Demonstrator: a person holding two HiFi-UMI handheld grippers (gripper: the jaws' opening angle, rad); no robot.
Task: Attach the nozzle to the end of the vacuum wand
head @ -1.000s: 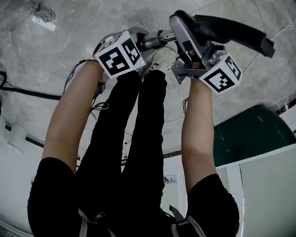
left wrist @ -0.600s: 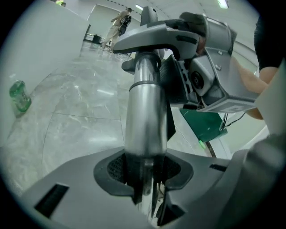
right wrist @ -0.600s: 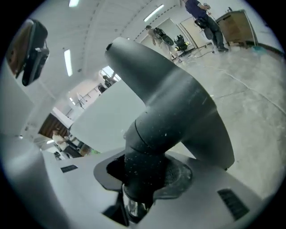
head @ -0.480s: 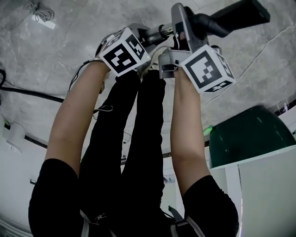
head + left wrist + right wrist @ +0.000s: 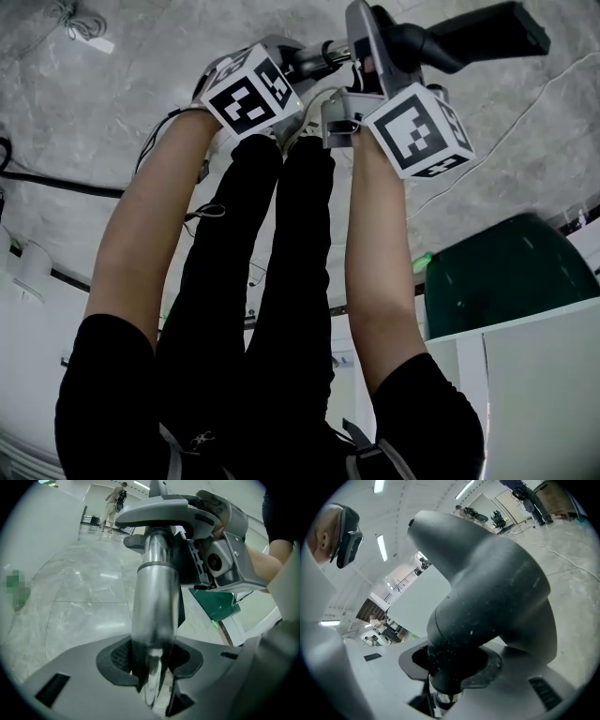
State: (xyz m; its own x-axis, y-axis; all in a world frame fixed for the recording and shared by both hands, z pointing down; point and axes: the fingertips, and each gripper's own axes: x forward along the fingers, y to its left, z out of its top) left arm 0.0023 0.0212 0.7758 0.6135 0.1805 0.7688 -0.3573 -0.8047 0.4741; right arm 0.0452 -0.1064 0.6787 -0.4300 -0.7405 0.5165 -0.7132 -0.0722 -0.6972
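The silver vacuum wand [image 5: 154, 597] runs up from between the jaws of my left gripper [image 5: 152, 667]. Those jaws are opening, and their pads still lie against the tube. In the head view the left gripper [image 5: 292, 67] holds the wand [image 5: 314, 58] level, and its far end meets the neck of the dark grey nozzle [image 5: 441, 42]. My right gripper [image 5: 367, 75] is shut on that neck. In the right gripper view the nozzle [image 5: 487, 588] fills the frame, with a silver ring at its base between the right gripper's [image 5: 447, 670] pads.
Below both grippers are the person's black-trousered legs [image 5: 272, 281] on a grey marble floor. A dark green bin [image 5: 497, 272] and a white cabinet [image 5: 534, 375] stand at the right. A black cable [image 5: 56, 183] and a power strip [image 5: 89, 42] lie at the left.
The right gripper has moved left toward the left gripper and tipped, swinging the nozzle's long end upward. The left gripper has barely shifted.
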